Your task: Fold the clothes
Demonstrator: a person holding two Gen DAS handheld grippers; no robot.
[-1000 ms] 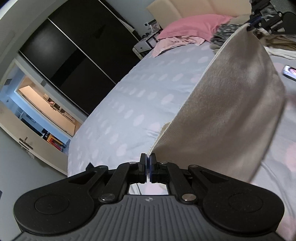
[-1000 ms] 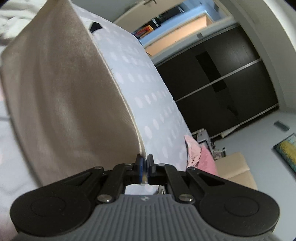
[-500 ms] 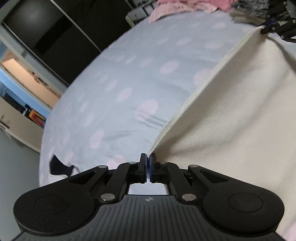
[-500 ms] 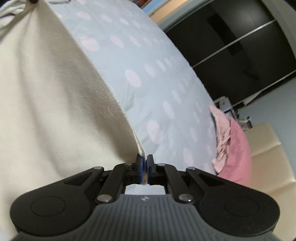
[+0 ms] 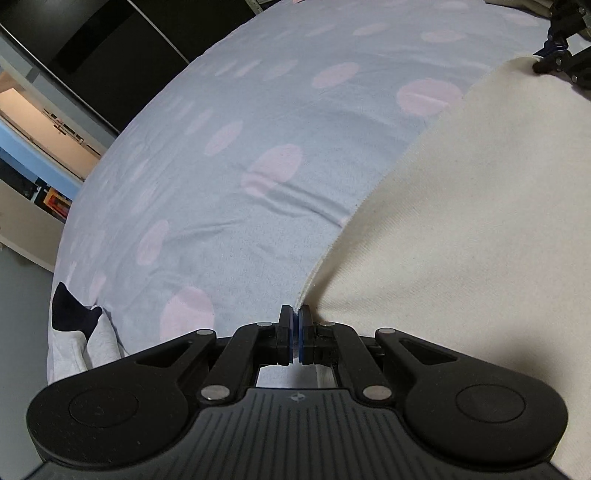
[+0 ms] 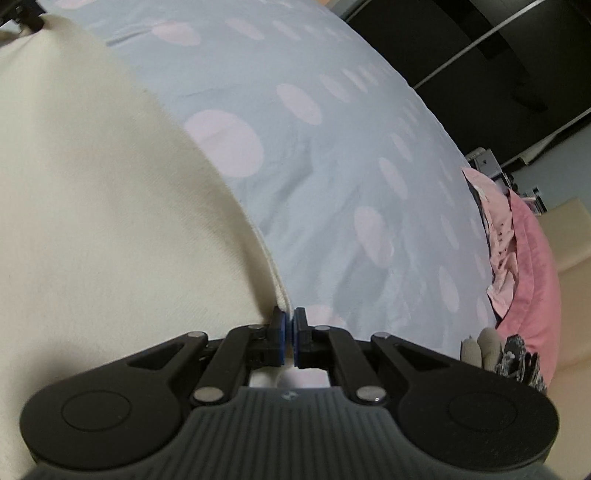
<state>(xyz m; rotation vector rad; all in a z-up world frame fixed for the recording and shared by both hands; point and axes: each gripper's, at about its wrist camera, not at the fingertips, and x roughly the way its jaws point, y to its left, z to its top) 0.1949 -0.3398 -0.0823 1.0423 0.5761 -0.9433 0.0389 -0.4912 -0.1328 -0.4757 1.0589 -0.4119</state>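
A cream garment [image 5: 461,229] lies spread low over the blue bedsheet with pink dots [image 5: 229,155]. My left gripper [image 5: 296,314] is shut on one corner of its edge. In the right wrist view the same cream garment [image 6: 92,221] fills the left half, and my right gripper [image 6: 290,317] is shut on its other corner. The right gripper [image 5: 554,61] also shows at the top right of the left wrist view, pinching the far corner. The left gripper's tip [image 6: 26,16] peeks in at the top left of the right wrist view.
A grey and dark cloth [image 5: 79,332] lies at the bed's left edge. A pink pillow [image 6: 532,273] and pink clothes [image 6: 495,229] sit at the head of the bed, with patterned clothes [image 6: 513,354] nearby. Dark wardrobe doors [image 6: 480,48] stand beyond the bed.
Both grippers have come down toward the bed with the cream garment, which hung stretched in the air before and now rests close on the sheet.
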